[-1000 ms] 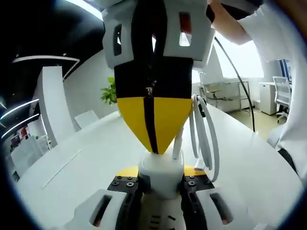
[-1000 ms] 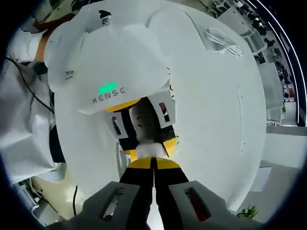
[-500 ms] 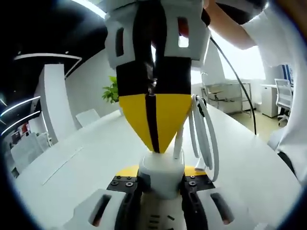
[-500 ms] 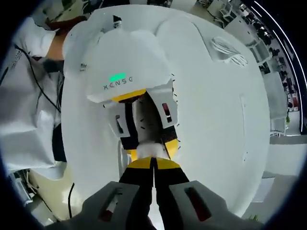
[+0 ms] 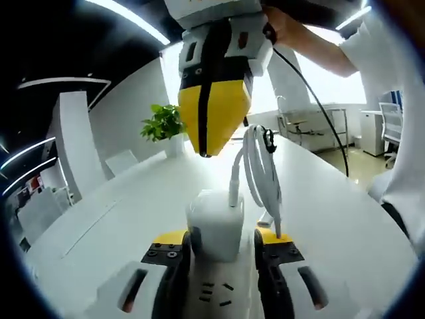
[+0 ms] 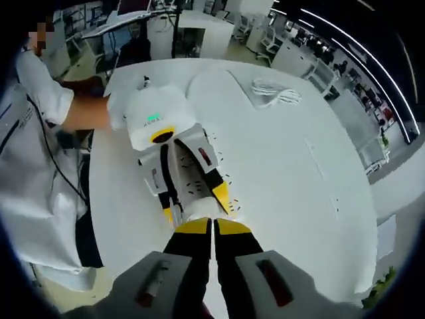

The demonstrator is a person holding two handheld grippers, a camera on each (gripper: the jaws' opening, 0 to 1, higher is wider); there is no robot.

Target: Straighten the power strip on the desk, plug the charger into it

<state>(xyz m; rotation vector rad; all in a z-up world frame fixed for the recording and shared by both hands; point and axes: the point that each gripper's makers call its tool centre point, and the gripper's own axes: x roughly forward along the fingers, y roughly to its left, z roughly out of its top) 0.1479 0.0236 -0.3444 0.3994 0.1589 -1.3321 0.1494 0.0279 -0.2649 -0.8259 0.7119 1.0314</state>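
The white power strip (image 5: 216, 296) lies on the desk with my left gripper (image 5: 219, 244) shut on its sides. A white charger (image 5: 214, 222) stands upright in the strip between the jaws, and its bundled white cable (image 5: 260, 174) loops up beside it. My right gripper (image 5: 208, 151) hangs shut above the charger, apart from it, with nothing between its yellow tips. In the right gripper view, the right gripper (image 6: 212, 224) points down at the charger (image 6: 199, 211), the strip (image 6: 188, 174) and the left gripper (image 6: 194, 203).
The round white desk (image 6: 285, 179) has a coiled white cable (image 6: 275, 93) lying at its far side. A person's sleeve and arm (image 6: 40, 133) reach in from the left. A potted plant (image 5: 163, 123) stands at the desk's far end.
My right gripper has lifted off the charger and now hangs well above it. The charger stays seated in the strip. The left gripper keeps its hold.
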